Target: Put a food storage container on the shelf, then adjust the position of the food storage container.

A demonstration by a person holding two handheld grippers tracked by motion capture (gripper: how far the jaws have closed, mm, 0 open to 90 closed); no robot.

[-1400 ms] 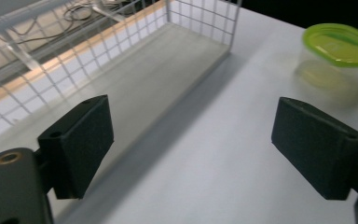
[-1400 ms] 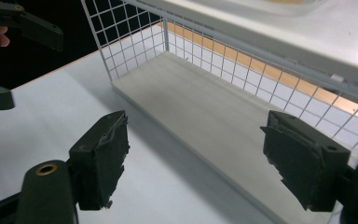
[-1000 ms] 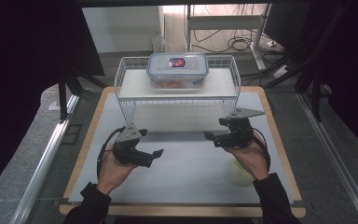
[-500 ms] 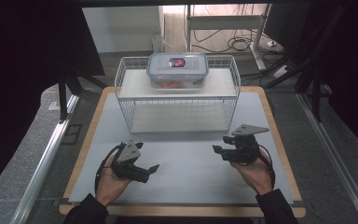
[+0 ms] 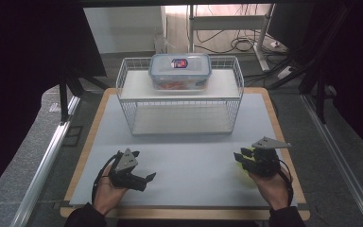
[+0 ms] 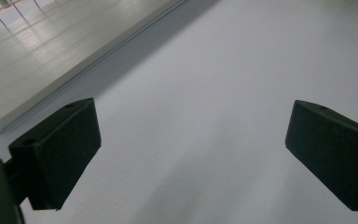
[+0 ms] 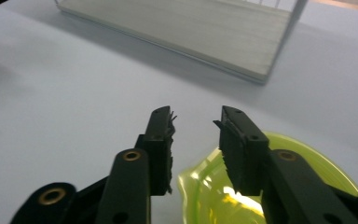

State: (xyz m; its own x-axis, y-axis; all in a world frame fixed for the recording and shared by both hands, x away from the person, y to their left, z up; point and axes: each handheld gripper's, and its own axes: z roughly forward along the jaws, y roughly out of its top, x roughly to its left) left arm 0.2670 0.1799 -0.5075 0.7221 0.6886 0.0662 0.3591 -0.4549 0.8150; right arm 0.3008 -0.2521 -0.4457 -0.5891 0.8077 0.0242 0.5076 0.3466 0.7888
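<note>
The right gripper [image 5: 242, 158] is held low over the near right of the big pale table [image 5: 194, 156]. Its jaws have just been closing and are now narrow, with a gap seen between them and nothing pinched. A wire rack [image 5: 179, 101] is set at the far middle of the table, and a clear box with a lid [image 5: 180, 71] is placed on its top shelf. The left gripper [image 6: 191, 154] is kept wide open over bare table. A small yellow-green bowl [image 7: 279, 179] is seen right under the right gripper's jaws.
</note>
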